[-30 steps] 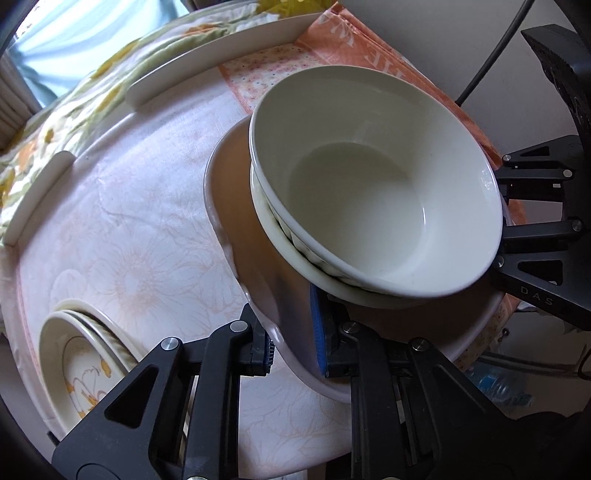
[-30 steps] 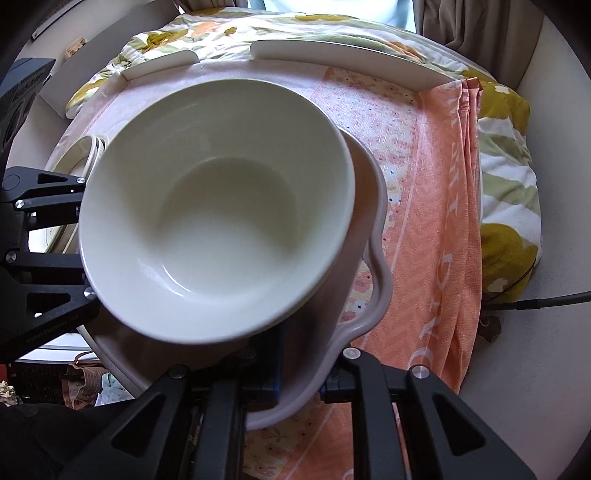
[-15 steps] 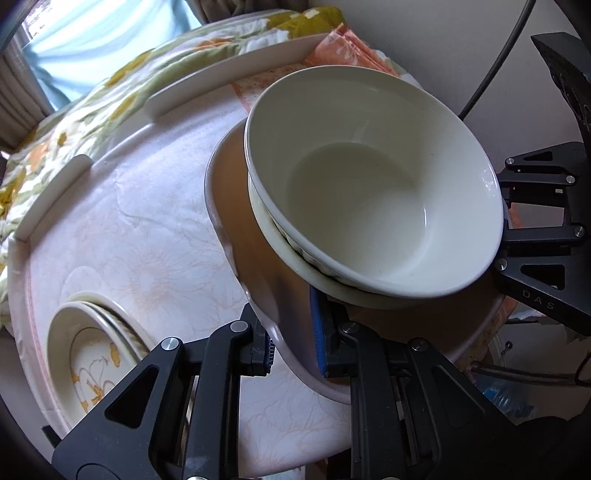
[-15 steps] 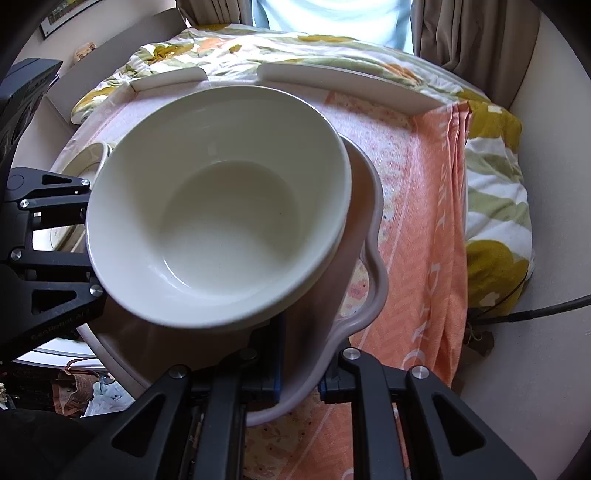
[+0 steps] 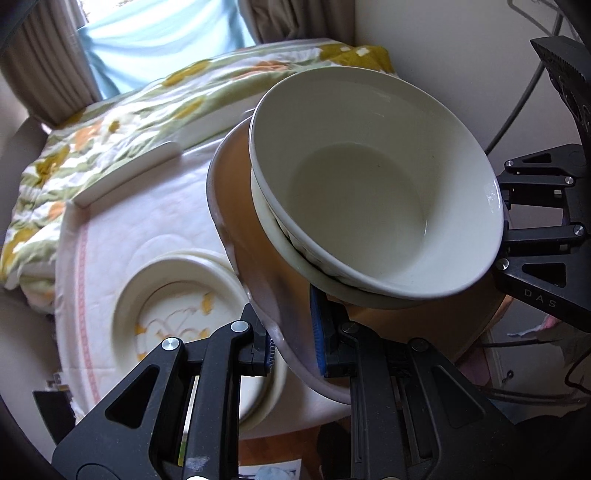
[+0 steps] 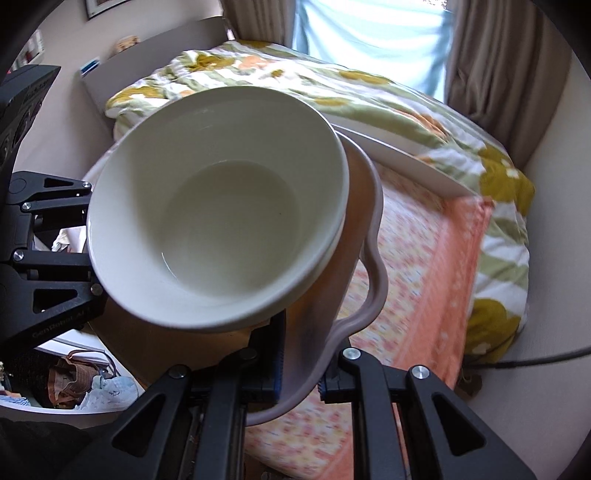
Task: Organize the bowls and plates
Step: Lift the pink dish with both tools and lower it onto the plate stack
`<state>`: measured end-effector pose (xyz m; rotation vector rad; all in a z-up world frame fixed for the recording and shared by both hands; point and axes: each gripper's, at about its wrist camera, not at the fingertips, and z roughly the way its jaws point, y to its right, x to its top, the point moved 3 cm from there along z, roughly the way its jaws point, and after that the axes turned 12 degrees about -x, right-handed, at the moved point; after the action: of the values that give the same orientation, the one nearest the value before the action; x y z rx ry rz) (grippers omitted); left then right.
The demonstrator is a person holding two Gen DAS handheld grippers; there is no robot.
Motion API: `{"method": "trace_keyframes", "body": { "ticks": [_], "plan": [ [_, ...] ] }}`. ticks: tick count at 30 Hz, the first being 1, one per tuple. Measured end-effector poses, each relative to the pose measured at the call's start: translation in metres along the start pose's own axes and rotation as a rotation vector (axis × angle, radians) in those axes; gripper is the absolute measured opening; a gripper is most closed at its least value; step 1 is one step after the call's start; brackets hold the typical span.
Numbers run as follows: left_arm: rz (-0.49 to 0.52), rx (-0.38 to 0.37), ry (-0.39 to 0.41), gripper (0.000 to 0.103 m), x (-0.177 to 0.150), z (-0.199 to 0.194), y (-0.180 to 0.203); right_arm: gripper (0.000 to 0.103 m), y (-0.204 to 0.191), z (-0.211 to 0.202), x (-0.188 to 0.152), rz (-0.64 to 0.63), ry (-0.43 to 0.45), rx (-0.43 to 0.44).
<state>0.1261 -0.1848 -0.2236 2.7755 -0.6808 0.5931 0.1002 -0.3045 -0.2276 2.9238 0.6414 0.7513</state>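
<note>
Behind your work you see a window (image 6: 373, 33) with pale blue light at the top of the frame, brown curtains (image 6: 491, 62) at either side, a floral quilt (image 5: 110, 122) below it, and plain cream walls (image 5: 443, 55) at upper right.

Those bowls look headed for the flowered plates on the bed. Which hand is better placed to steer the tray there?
Probably the left. Both grippers are shut on the tray, but the left gripper holds the edge above the plates, which show in its view. The right gripper holds the far edge, over the orange cloth.
</note>
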Motion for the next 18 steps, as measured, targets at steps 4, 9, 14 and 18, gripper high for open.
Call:
{"method": "trace_keyframes", "body": {
  "ticks": [4, 9, 14, 18],
  "plan": [
    [-0.023, 0.014, 0.000, 0.014, -0.017, -0.016, -0.035, 0.013, -0.036, 0.000, 0.019, -0.018, 0.007, 0.016],
    [-0.026, 0.012, -0.029, 0.014, -0.035, -0.026, -0.088, 0.013, -0.087, 0.007, 0.041, -0.008, -0.006, 0.038],
    [-0.013, -0.013, -0.061, 0.014, -0.057, -0.026, -0.136, 0.013, -0.132, 0.023, 0.058, 0.027, -0.034, 0.049],
    [0.012, -0.031, -0.083, 0.013, -0.073, -0.018, -0.161, 0.013, -0.162, 0.040, 0.065, 0.064, -0.076, 0.039]
  ]
}}
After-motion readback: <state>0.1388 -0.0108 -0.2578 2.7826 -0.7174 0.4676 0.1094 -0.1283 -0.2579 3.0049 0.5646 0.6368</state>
